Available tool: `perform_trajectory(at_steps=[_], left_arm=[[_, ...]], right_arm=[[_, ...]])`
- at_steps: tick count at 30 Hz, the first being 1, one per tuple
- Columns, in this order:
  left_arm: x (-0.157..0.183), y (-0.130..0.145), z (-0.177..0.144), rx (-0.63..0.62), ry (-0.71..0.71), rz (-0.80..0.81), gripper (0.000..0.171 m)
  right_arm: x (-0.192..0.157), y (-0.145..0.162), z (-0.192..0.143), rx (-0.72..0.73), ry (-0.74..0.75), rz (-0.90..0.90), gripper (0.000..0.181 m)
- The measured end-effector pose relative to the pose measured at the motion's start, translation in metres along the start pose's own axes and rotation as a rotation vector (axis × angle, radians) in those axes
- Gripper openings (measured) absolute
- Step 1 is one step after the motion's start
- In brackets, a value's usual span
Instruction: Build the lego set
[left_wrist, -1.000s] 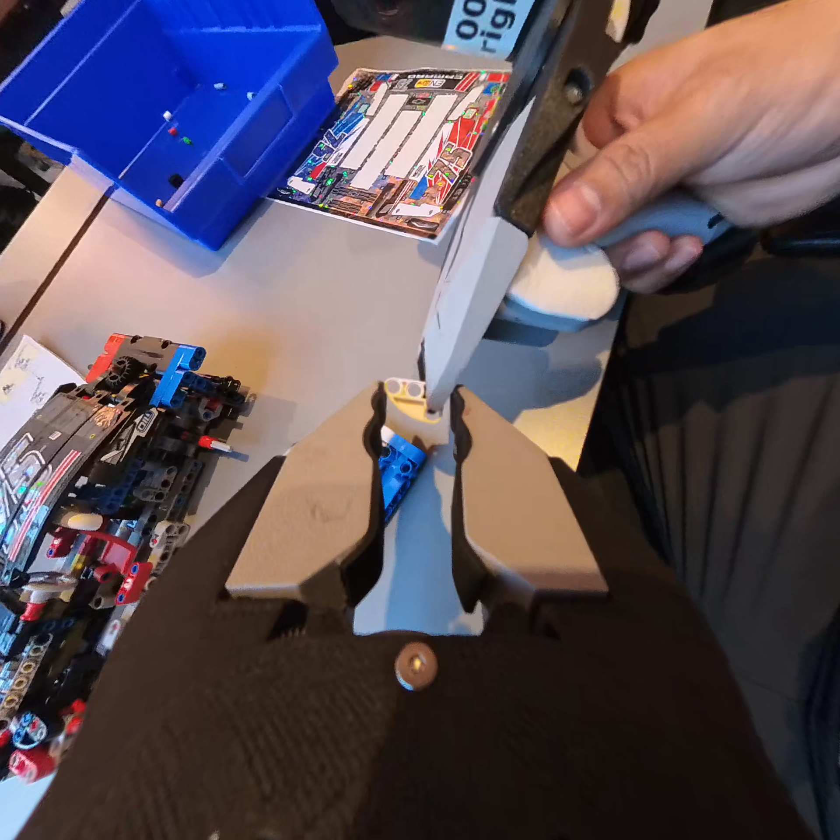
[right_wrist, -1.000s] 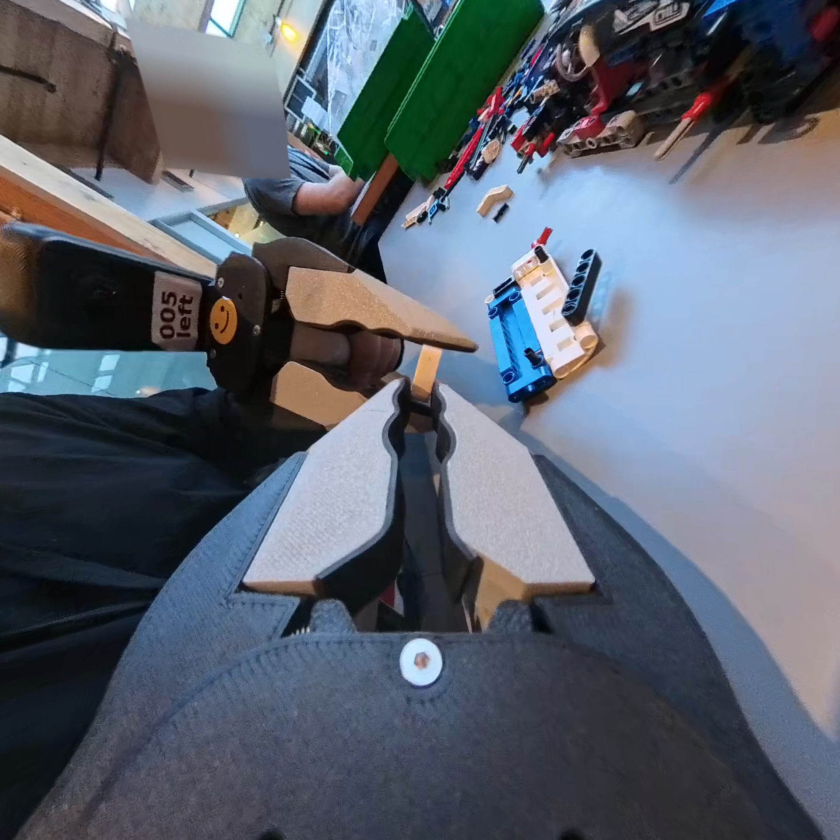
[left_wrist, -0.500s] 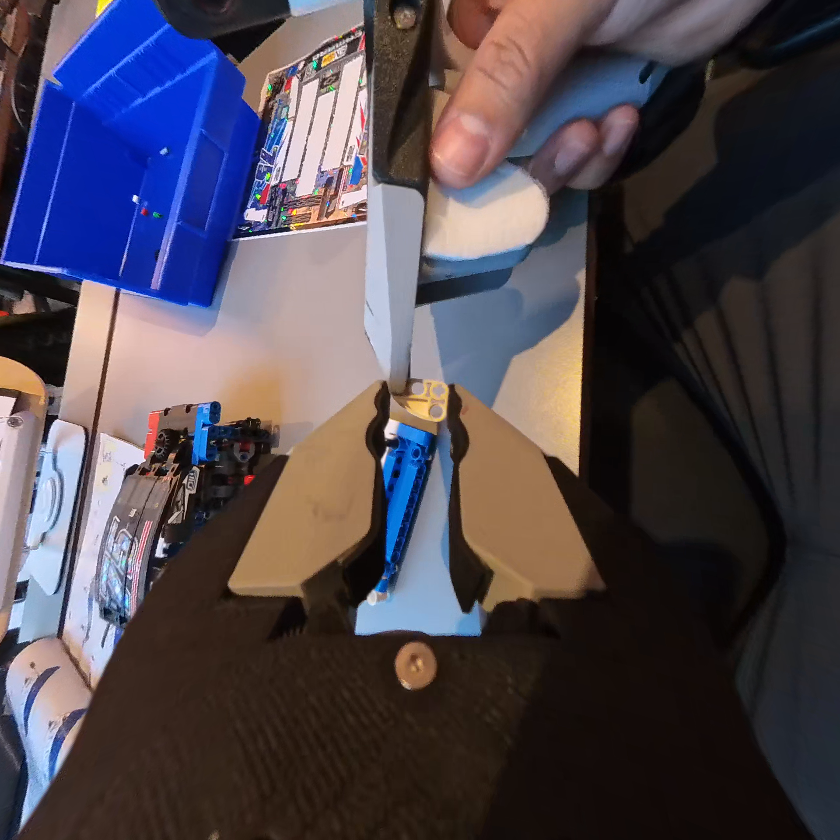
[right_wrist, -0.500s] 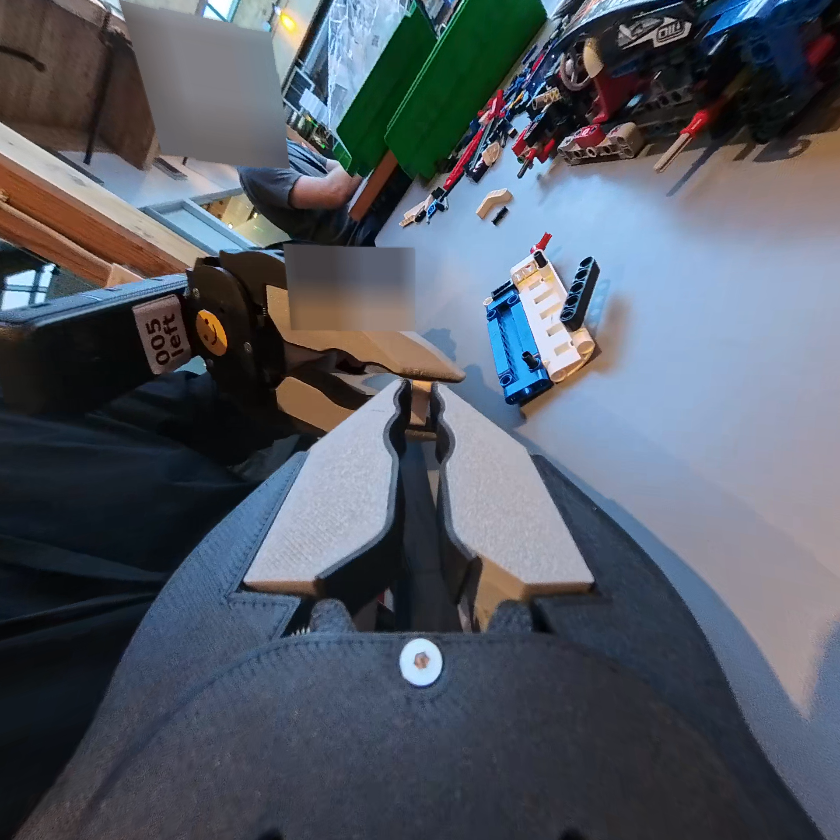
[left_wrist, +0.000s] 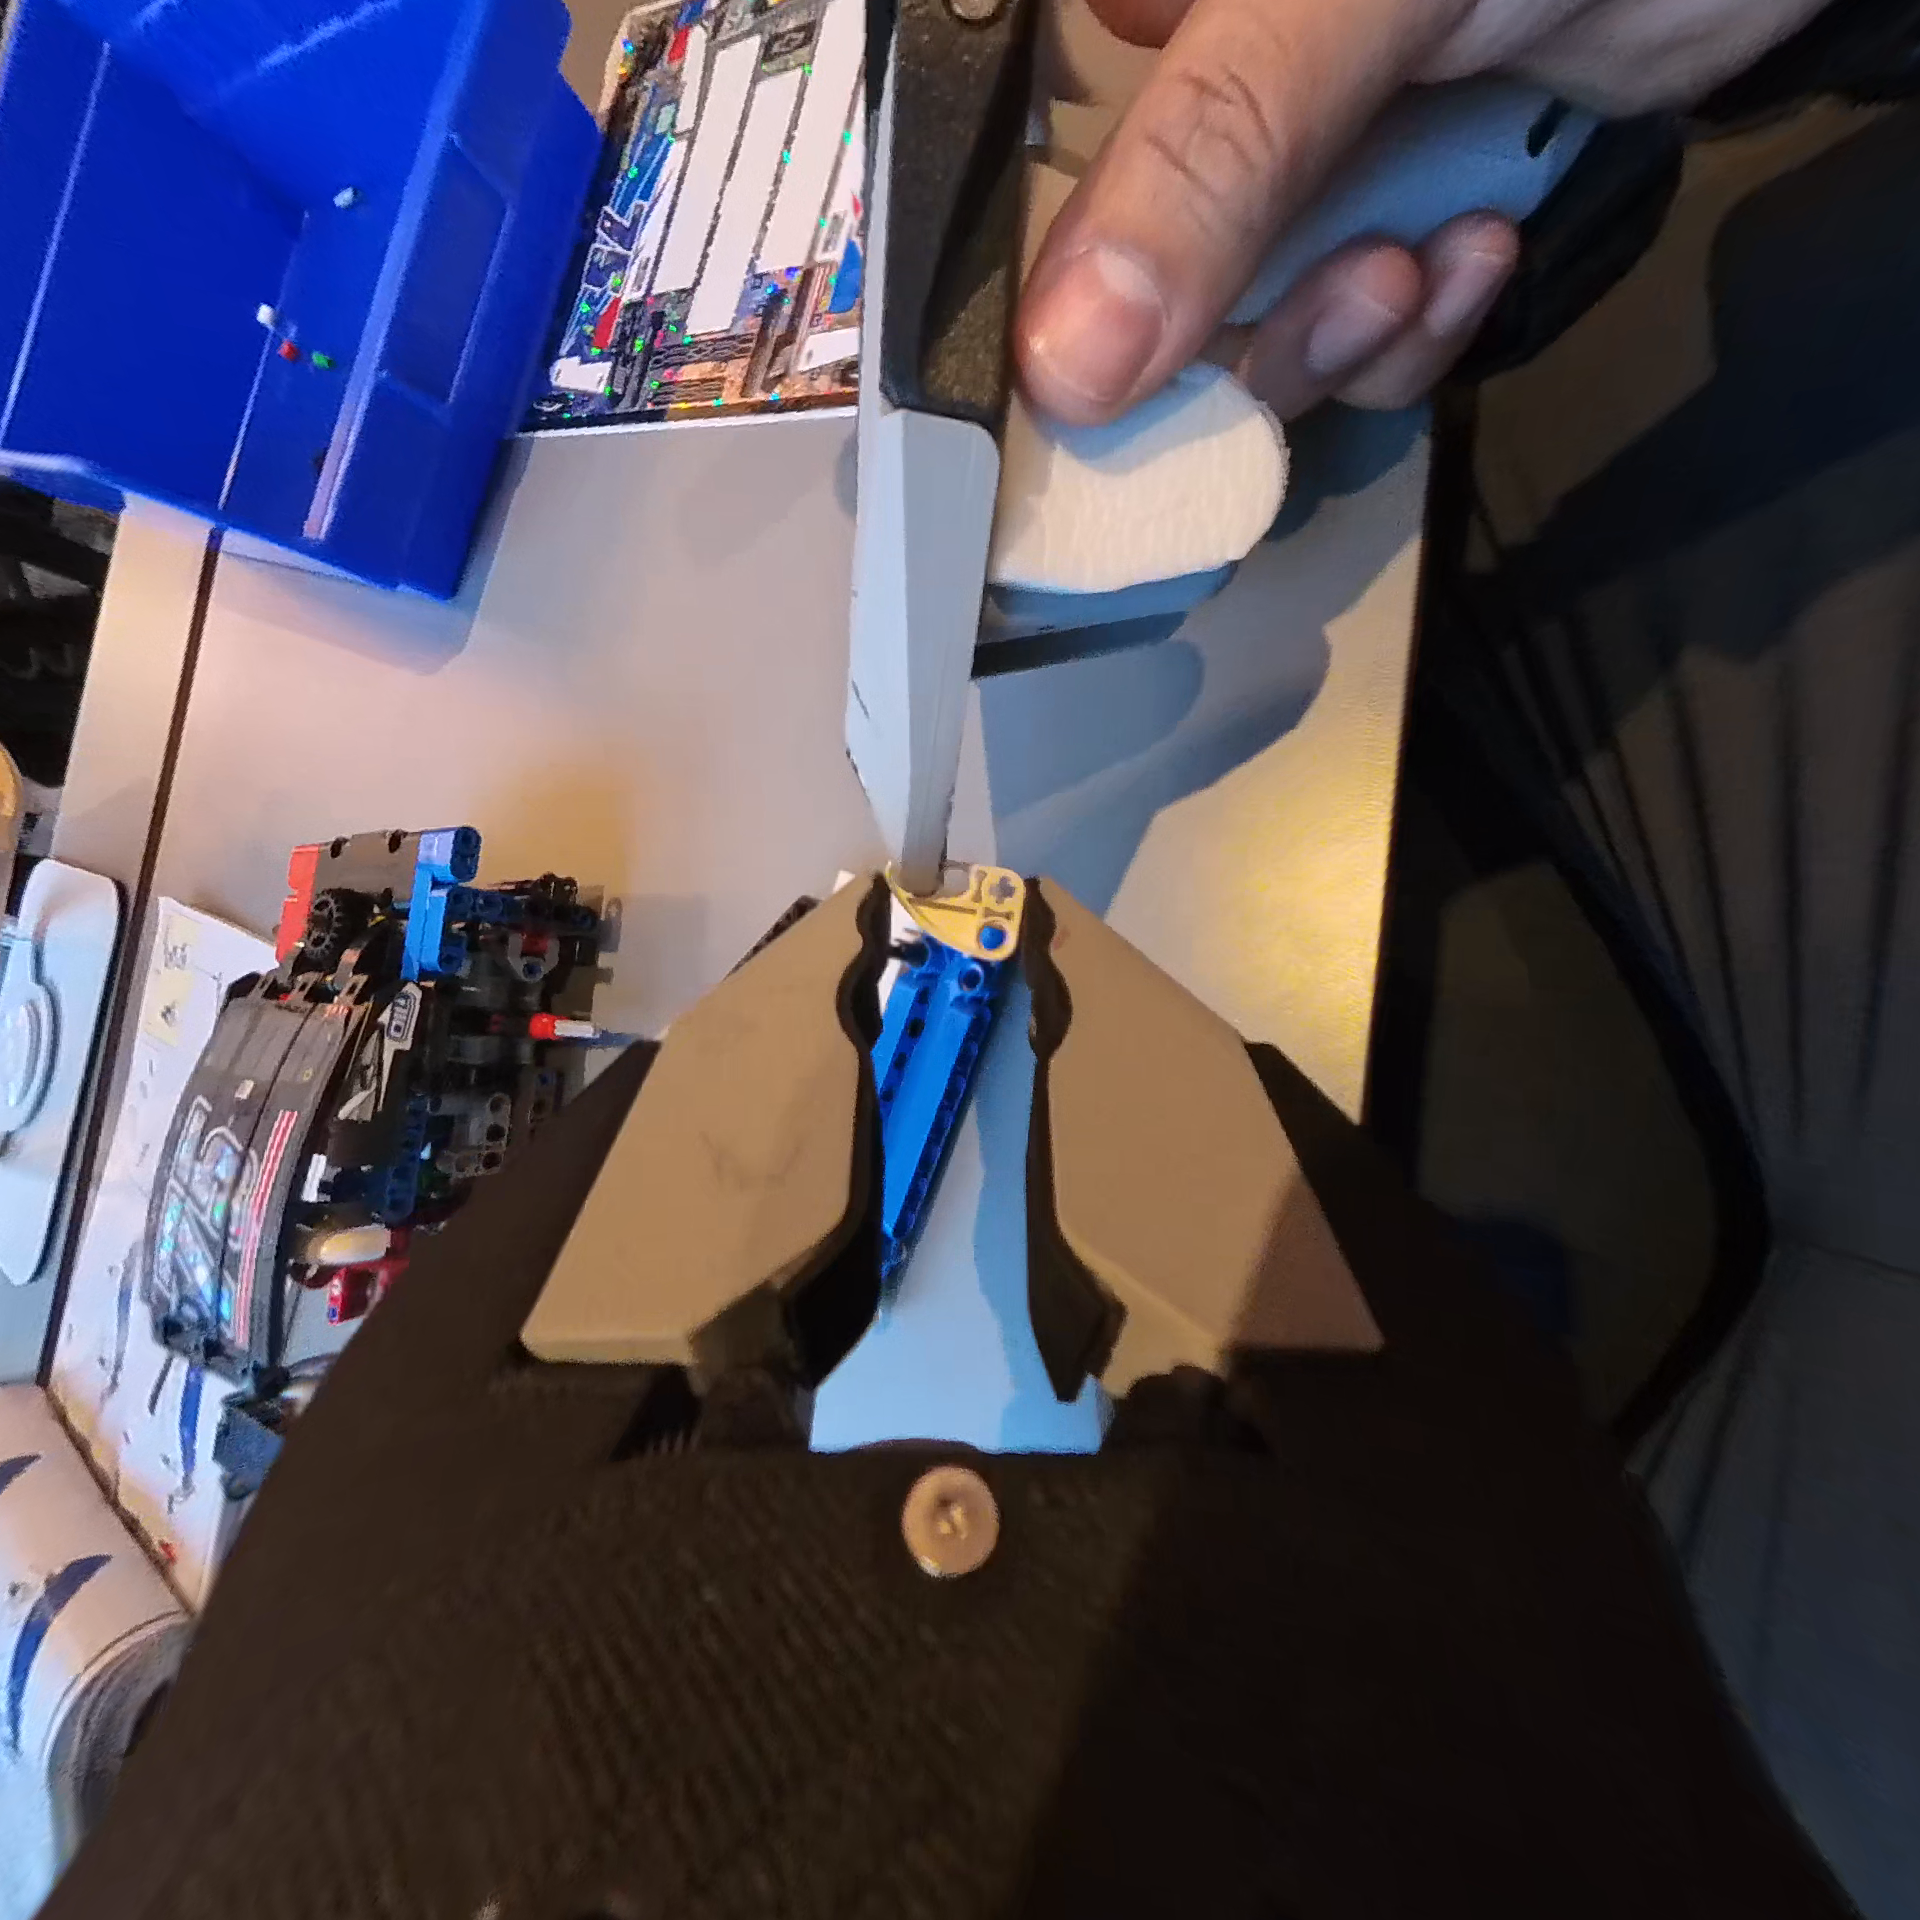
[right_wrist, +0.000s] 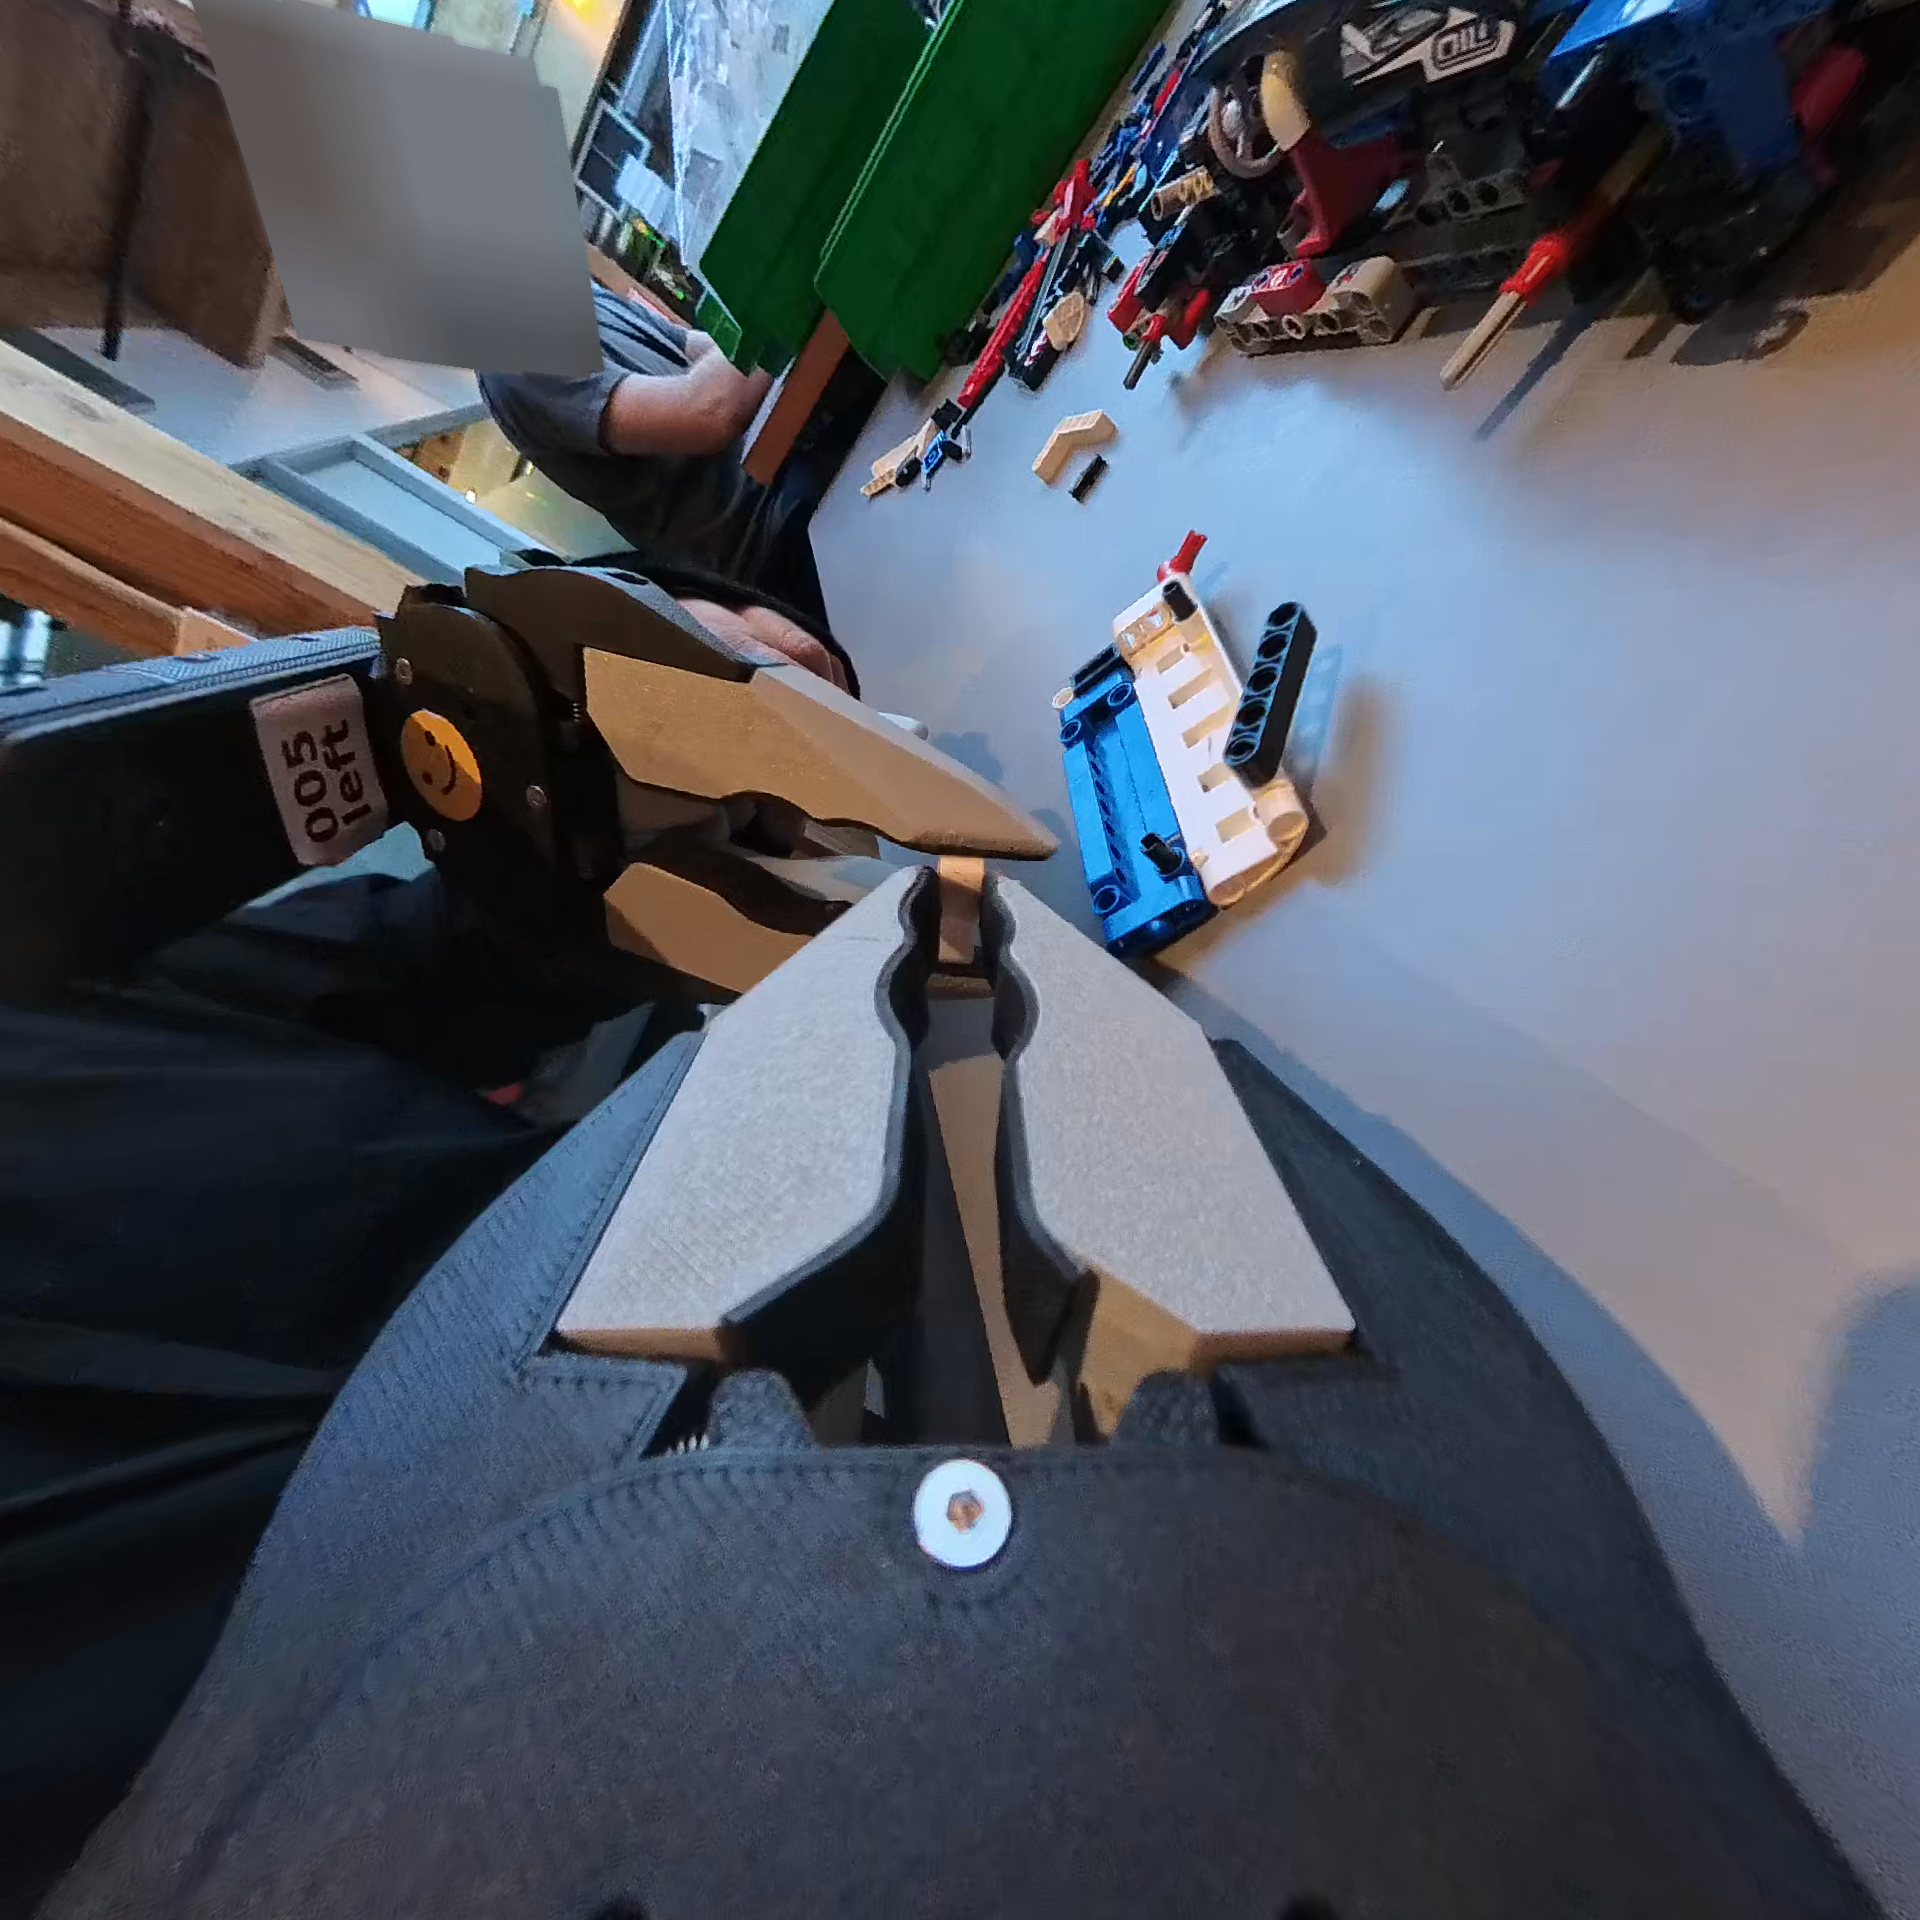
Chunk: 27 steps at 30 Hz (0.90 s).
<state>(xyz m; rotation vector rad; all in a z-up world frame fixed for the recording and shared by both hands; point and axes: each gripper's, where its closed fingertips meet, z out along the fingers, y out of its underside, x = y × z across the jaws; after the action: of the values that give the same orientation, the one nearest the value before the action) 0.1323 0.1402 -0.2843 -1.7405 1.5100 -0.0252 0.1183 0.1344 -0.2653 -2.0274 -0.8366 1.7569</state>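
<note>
My left gripper (left_wrist: 956, 902) is shut on a small tan holed Lego piece (left_wrist: 982, 916), held above the table. My right gripper (left_wrist: 925, 847) comes down from above and pinches the same piece at its left end. In the right wrist view my right gripper (right_wrist: 961, 883) is shut on the tan piece (right_wrist: 958, 920), seen edge-on, and the left gripper (right_wrist: 977, 862) reaches in from the left with its fingers above and below the piece. A blue and white panel assembly (right_wrist: 1174, 790) lies on the table beyond; its blue part shows between my left fingers (left_wrist: 935, 1070).
The partly built Lego car (left_wrist: 343, 1060) lies at the left, also at top right in the right wrist view (right_wrist: 1558, 156). A blue bin (left_wrist: 260, 260) and a sticker sheet (left_wrist: 727, 208) lie at the back. Loose parts (right_wrist: 1075, 442), green boxes (right_wrist: 883, 177), a seated person (right_wrist: 644, 436). My left and right fingertips are right by each other.
Both grippers have stayed shut on the tan piece. The left gripper has turned and pulled back from the table, so the right gripper now points straight down at the piece.
</note>
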Motion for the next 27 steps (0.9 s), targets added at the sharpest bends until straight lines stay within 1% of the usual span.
perform_trajectory(at_steps=[5,9,13,16,17,18,21,23,25,26,27], left_arm=[[-0.005,0.002,-0.004,0.04,0.006,-0.078,0.022],[-0.008,0.005,-0.005,0.04,-0.001,-0.063,0.021],[-0.01,0.002,-0.007,0.038,0.013,-0.055,0.021],[-0.01,0.008,-0.004,-0.015,0.04,-0.032,0.022],[-0.01,0.01,-0.002,-0.026,0.046,-0.022,0.021],[-0.009,0.01,-0.001,-0.03,0.051,-0.01,0.021],[-0.011,0.009,0.001,-0.035,0.055,0.023,0.022],[-0.012,0.006,0.001,-0.025,0.057,0.038,0.021],[-0.014,0.003,0.0,-0.01,0.054,0.059,0.021],[-0.015,0.002,0.0,-0.008,0.045,0.073,0.021],[-0.016,0.002,0.0,-0.008,0.036,0.083,0.021]], right_arm=[[-0.001,-0.006,0.005,0.012,-0.039,0.034,0.005],[-0.001,-0.009,0.008,0.003,-0.043,0.004,0.005],[-0.003,-0.011,0.004,0.001,0.034,-0.182,0.006],[0.007,-0.012,-0.002,-0.033,0.18,-0.352,0.004],[0.011,-0.011,-0.004,-0.045,0.226,-0.391,0.006],[0.011,-0.011,-0.004,-0.052,0.236,-0.417,0.009],[0.004,-0.013,0.0,-0.03,0.189,-0.411,0.022],[0.009,-0.012,0.002,-0.049,0.196,-0.369,0.023],[0.009,-0.012,0.004,-0.053,0.166,-0.325,0.017],[0.006,-0.013,0.004,-0.043,0.129,-0.297,0.008],[0.005,-0.013,0.004,-0.037,0.104,-0.263,0.007]])
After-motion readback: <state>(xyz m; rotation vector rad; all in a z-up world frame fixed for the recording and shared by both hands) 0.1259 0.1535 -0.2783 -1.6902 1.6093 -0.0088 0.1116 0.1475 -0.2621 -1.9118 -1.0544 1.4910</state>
